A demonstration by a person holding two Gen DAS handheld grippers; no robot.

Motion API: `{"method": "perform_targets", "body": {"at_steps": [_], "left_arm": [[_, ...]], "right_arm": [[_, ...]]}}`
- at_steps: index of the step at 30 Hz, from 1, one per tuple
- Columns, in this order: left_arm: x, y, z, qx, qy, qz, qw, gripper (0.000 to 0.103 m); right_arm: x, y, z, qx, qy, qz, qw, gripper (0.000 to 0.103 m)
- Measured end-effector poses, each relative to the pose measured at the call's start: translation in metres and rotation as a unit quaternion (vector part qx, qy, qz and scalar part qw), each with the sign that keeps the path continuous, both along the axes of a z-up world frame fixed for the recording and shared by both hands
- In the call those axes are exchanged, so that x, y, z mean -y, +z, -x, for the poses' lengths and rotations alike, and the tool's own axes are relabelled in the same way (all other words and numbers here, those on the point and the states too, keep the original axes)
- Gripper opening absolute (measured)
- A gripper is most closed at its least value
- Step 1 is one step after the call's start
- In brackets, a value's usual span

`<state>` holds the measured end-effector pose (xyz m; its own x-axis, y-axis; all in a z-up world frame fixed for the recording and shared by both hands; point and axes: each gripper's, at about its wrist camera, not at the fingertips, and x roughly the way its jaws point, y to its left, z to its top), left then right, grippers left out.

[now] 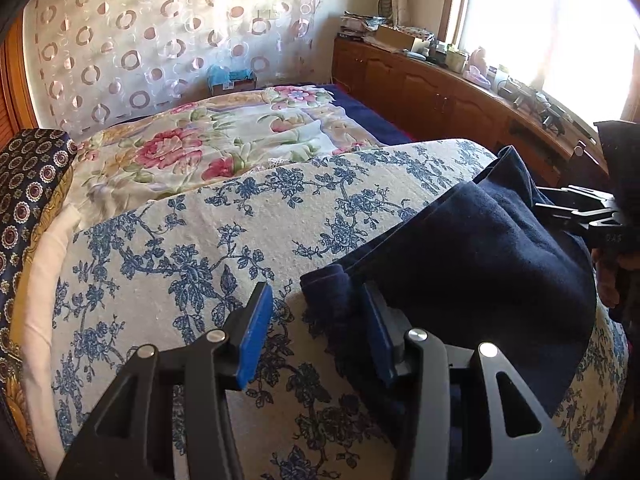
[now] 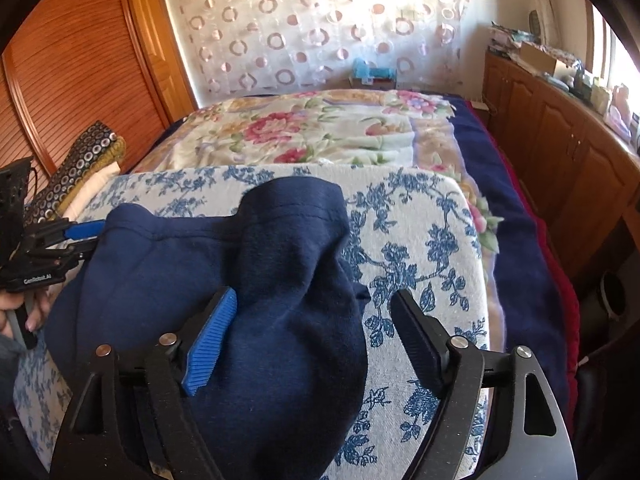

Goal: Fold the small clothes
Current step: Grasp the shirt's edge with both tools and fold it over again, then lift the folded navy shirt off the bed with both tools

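A navy blue fleece garment (image 2: 280, 280) lies crumpled on the blue-and-white floral cover (image 2: 420, 248) of the bed. My right gripper (image 2: 315, 294) hovers over its near part, open wide. The left blue pad (image 2: 210, 340) rests against the cloth and the right finger stands over bare cover. My left gripper (image 1: 316, 288) is open at the garment's left side. A rolled corner of the garment (image 1: 326, 294) sits between its pads, close to the right pad (image 1: 376, 336) and clear of the left one. Each gripper shows at the edge of the other's view: left gripper (image 2: 98, 234), right gripper (image 1: 540, 200).
A pink-flowered quilt (image 1: 208, 140) covers the far half of the bed. Patterned pillows (image 1: 28, 184) are stacked at the left. A wooden cabinet (image 2: 560, 152) with clutter on top runs along the right under a bright window. A louvred wooden door (image 2: 72, 80) stands at the left.
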<state>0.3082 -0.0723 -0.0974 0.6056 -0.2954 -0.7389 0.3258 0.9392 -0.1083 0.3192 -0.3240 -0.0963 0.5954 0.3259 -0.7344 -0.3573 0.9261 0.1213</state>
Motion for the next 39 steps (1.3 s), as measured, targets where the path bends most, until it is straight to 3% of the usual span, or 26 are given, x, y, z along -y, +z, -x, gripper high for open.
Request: {"method": "perform_targets", "body": {"at_steps": [6,10,13,16,19,21,22,23,26,39], "left_arm": [[-0.004,-0.004,-0.003,-0.006,0.001,0.011,0.9999,0.048],[-0.012,-0.004,-0.009,-0.052,-0.003,0.055,0.9971,0.048],[-0.013,-0.004,-0.007,-0.062,-0.009,0.077,0.9950,0.048],[-0.009,-0.004,-0.003,-0.072,-0.029,0.099,0.9921,0.048],[0.001,-0.003,0.000,-0.062,-0.037,0.080,0.9941,0.048],[0.002,-0.002,-0.001,-0.060,-0.042,0.089,0.9934,0.048],[0.000,-0.003,-0.001,-0.059,-0.043,0.098,0.9925,0.045],[-0.001,-0.003,-0.001,-0.061,-0.042,0.104,0.9918,0.034],[-0.010,-0.003,0.000,-0.067,-0.041,0.131,0.9883,0.014],[-0.009,0.061,0.048,0.034,-0.062,0.138,0.9880,0.010]], "right_arm": [[0.003,-0.009,-0.004,-0.016,-0.002,-0.017,1.000,0.085],[0.001,-0.009,-0.004,-0.018,0.006,-0.017,1.000,0.086],[-0.001,-0.009,-0.004,-0.019,0.015,-0.016,1.000,0.081],[-0.003,-0.008,-0.002,-0.022,0.028,-0.025,0.999,0.069],[-0.006,-0.008,0.000,-0.032,0.047,-0.041,0.998,0.046],[-0.010,-0.007,0.001,-0.038,0.059,-0.050,0.996,0.031],[-0.013,-0.006,0.002,-0.036,0.061,-0.047,0.996,0.029],[-0.014,-0.005,0.003,-0.034,0.063,-0.044,0.996,0.026],[-0.017,-0.002,0.009,-0.022,0.059,-0.043,0.997,0.019],[-0.018,0.044,0.039,0.051,0.047,-0.050,0.996,0.015]]}}
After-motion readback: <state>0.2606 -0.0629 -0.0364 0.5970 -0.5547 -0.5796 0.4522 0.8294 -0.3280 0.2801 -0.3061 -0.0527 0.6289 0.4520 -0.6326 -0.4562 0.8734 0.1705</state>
